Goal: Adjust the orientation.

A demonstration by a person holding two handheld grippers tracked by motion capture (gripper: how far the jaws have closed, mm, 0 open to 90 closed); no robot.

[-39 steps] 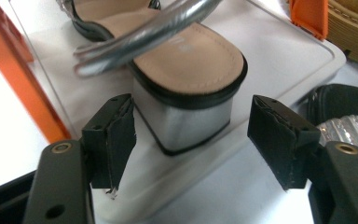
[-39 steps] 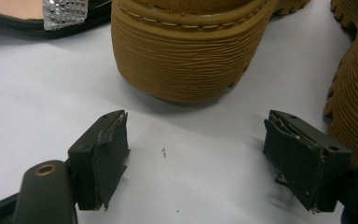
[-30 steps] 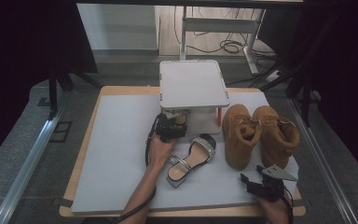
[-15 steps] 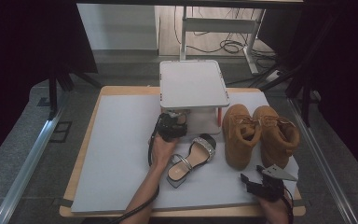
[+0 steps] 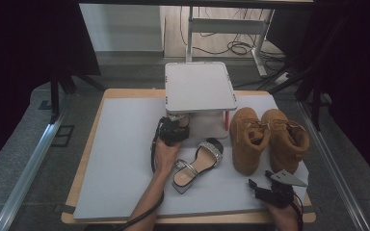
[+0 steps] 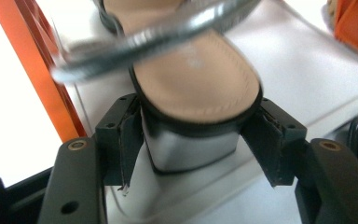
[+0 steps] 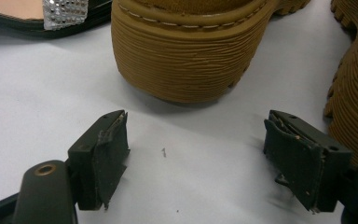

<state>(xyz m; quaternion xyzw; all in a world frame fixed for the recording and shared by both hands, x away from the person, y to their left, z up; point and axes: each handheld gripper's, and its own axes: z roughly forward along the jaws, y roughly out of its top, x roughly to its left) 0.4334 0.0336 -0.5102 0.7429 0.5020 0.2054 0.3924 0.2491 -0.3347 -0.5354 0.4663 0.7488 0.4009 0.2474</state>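
Note:
My left gripper [image 5: 173, 130] reaches under the front edge of a white two-level stand [image 5: 200, 86]. In the left gripper view its jaws have just been closing, and the pads [image 6: 126, 140] now hug the silver block heel [image 6: 191, 147] of a tan-soled sandal [image 6: 196, 79] on the stand's lower level. The matching sandal [image 5: 197, 163] lies on the grey mat beside that hand. Near the front right my right gripper [image 5: 270, 190] rests open with nothing between its fingers. It faces the toe of a tan boot [image 7: 186, 51].
Two tan boots [image 5: 248, 137] [image 5: 286, 137] stand side by side right of the stand. An orange post [image 6: 42, 70] of the stand rises just left of the held heel. The grey mat [image 5: 120, 159] is bare on the left half.

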